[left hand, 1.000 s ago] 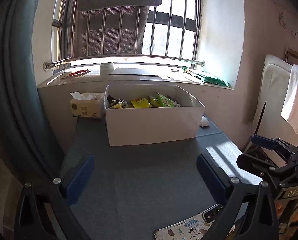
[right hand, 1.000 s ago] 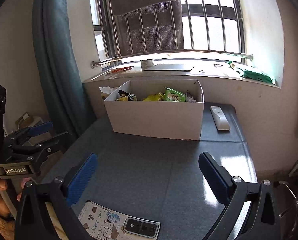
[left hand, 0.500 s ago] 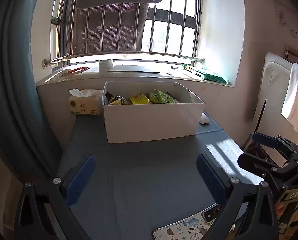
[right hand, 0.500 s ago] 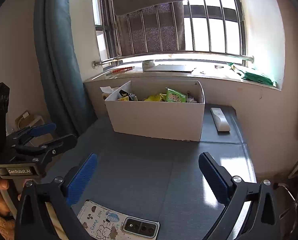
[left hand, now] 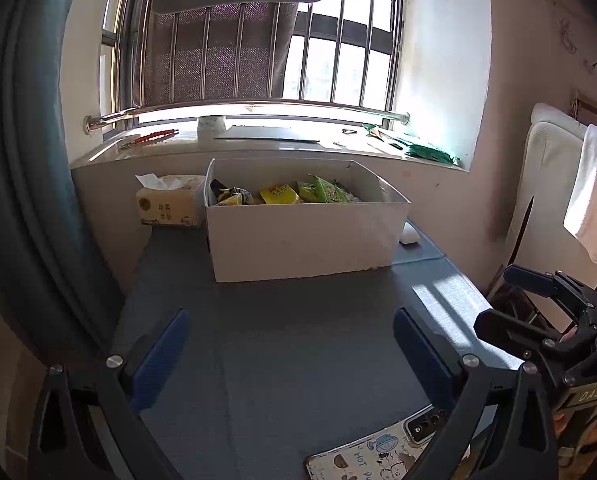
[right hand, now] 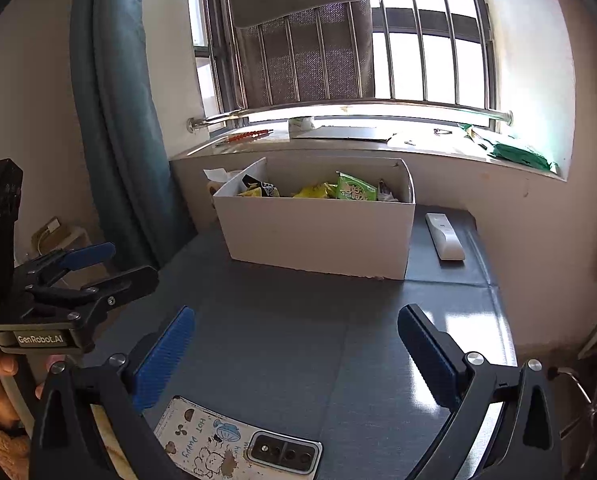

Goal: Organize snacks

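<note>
My left gripper [left hand: 290,354] and right gripper [right hand: 294,354] both gape wide, empty, short of the box [left hand: 306,232]. Only the right view shows the remote [right hand: 444,236] right of the box. Snacks [right hand: 356,188] lie inside; box long side faces me. Grey table [left hand: 298,340], barred window [left hand: 338,40] behind the box.

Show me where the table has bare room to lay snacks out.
The widest bare stretch runs between the white box and the phone. A narrower strip lies right of the box, partly taken by the remote. The box itself is crowded with packets.
</note>
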The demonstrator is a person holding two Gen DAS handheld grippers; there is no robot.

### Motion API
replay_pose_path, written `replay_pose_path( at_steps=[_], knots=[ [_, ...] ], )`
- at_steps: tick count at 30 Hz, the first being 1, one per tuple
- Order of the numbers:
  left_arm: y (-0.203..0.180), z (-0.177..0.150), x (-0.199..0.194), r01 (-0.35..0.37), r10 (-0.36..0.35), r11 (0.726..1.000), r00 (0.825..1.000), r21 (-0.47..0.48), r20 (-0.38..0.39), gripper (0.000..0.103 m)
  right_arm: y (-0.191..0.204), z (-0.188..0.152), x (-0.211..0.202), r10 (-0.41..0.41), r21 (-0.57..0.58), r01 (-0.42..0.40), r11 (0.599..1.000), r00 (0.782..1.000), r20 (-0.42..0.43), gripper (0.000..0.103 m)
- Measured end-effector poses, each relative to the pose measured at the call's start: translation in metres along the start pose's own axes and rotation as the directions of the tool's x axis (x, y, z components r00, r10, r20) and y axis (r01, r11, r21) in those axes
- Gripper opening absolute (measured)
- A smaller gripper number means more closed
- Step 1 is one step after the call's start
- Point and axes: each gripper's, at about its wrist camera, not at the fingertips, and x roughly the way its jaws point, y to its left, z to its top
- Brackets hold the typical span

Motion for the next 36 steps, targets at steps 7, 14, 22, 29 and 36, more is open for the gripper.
replay_pose_path(
  at_steps=[7,14,22,29,36],
  knots=[
    [-0.0019,-0.0004,0.0007,-0.002,0.002,1.000,1.000,0.003,-0.002,0.103,-0.0003,-0.0007,-0.0007,0.005,0.005,-0.005,1.000,1.000,0.002,0.103],
    [-0.0023,-0.0007,0.0002,-0.005,0.005,1.000,1.000,0.005,-0.003,0.103,-0.0012,-0.0018,-0.0003,0.008,0.006,-0.008,1.000,1.000,0.001,0.103],
    [-0.0022,-0.0016,-0.0003,-0.004,0.004,1.000,1.000,0.001,-0.006,0.103,-0.0019,-0.0026,0.0002,0.012,0.009,-0.012,1.000,1.000,-0.002,0.103],
    [-0.0009,-0.0016,-0.0001,-0.002,0.002,1.000,1.000,-0.001,-0.010,0.103,-0.0001,-0.0021,0.0007,0.012,0.005,-0.012,1.000,1.000,-0.005,0.103],
    [-0.0002,-0.0020,0.0000,-0.004,0.004,1.000,1.000,-0.001,-0.011,0.103,-0.0002,-0.0028,-0.0002,0.014,0.008,-0.014,1.000,1.000,-0.003,0.103]
  ],
)
